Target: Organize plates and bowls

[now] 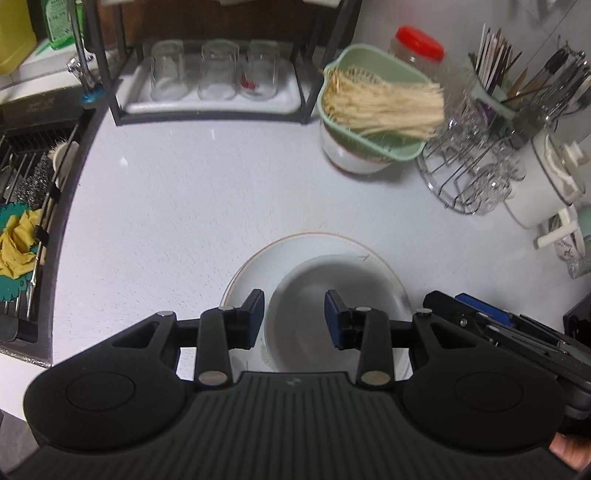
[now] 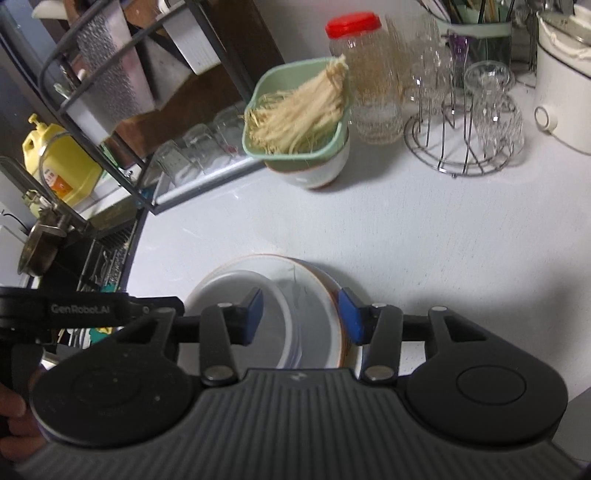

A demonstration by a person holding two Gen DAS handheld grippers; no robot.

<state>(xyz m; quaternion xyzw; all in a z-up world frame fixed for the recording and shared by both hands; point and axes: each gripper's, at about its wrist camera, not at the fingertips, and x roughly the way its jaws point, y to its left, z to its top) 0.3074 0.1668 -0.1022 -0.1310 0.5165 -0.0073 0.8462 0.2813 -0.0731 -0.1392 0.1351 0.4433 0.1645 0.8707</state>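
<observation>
Sitting near the bench front, the bowl rests on the plate, open surface beyond. Both grippers' fingers stand apart, clamping nothing; their bodies hide the dishes' near edges.

One brand name legible, the rest too blurred to read
"GenRobot.AI" stands in pale letters on the black side bar of the left gripper, seen at the left edge of the right wrist view; the green bottle carries white print, the yellow bottle an orange label, and one drinking glass a red mark, none of them readable
</observation>
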